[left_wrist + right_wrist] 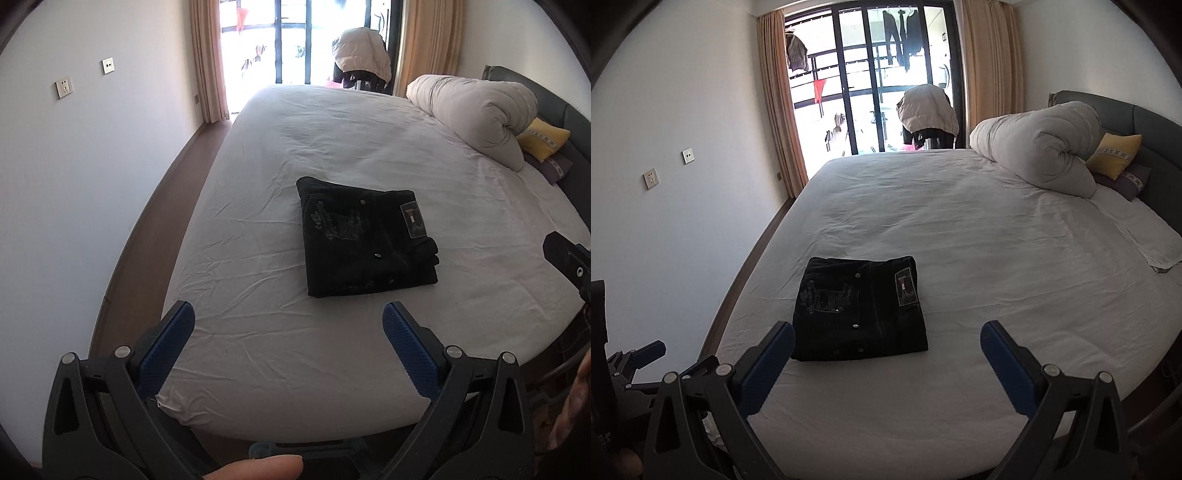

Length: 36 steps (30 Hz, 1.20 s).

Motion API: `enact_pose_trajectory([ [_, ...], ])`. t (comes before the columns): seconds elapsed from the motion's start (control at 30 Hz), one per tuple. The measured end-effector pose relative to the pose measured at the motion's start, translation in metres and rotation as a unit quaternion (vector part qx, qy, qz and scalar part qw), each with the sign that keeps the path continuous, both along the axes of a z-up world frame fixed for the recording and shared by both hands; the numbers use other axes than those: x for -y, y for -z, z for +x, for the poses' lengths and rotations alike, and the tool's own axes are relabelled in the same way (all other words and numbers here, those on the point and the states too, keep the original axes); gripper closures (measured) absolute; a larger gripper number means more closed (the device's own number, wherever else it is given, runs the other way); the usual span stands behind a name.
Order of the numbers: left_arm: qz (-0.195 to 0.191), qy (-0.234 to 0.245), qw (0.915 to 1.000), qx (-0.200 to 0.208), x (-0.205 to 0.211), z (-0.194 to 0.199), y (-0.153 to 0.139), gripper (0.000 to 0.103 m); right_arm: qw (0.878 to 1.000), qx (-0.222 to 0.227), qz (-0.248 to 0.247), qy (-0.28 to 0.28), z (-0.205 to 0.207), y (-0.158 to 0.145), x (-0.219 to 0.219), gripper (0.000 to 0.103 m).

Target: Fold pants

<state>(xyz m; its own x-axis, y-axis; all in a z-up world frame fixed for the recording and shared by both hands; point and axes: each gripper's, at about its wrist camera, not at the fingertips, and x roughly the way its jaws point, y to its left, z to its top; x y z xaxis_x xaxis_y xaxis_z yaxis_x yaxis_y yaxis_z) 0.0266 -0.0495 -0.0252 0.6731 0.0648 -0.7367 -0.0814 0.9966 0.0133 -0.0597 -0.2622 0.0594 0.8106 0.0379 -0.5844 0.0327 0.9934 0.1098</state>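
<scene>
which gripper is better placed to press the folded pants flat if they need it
Right, narrowly. The right gripper is open with the folded black pants lying just ahead of its left finger. The left gripper, also open, sits back near the bed edge, farther from them.

Left gripper (289,314): black plastic frame with triangular cut-outs, silver pivot screws, blue textured pads (406,343) on both fingers. Right gripper (887,334) is the same build, black arms, silver screws, blue pads (1008,365). Bare skin only: a fingertip (258,468) under the left frame, no sleeve visible.
</scene>
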Motion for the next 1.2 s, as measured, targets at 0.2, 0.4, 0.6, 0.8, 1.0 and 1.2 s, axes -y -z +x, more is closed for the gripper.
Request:
enact_pose_trajectory([
  [0.2,-0.001,0.001,1.0000,-0.001,0.000,0.001,0.002,0.000,1.000,-0.001,-0.001,0.001,-0.001,0.000,-0.001,0.000],
  [0.4,-0.002,0.000,1.0000,-0.002,-0.001,-0.003,0.000,0.000,1.000,-0.001,0.000,0.000,-0.002,0.000,-0.002,0.000],
  [0.6,-0.001,-0.001,1.0000,0.000,-0.002,-0.008,-0.004,0.000,1.000,-0.006,-0.004,-0.008,-0.003,0.007,0.004,0.000],
  [0.8,-0.001,0.000,1.0000,0.000,-0.002,-0.008,-0.004,0.000,1.000,-0.010,-0.005,-0.012,-0.003,0.008,0.007,0.000],
  [1.0,-0.001,-0.001,1.0000,0.000,-0.002,-0.009,-0.004,0.000,1.000,-0.011,-0.005,-0.013,-0.003,0.007,0.007,0.000],
  [1.2,-0.002,0.000,1.0000,-0.001,-0.001,-0.008,-0.002,0.000,1.000,-0.014,-0.004,-0.014,-0.005,0.011,0.009,0.000],
])
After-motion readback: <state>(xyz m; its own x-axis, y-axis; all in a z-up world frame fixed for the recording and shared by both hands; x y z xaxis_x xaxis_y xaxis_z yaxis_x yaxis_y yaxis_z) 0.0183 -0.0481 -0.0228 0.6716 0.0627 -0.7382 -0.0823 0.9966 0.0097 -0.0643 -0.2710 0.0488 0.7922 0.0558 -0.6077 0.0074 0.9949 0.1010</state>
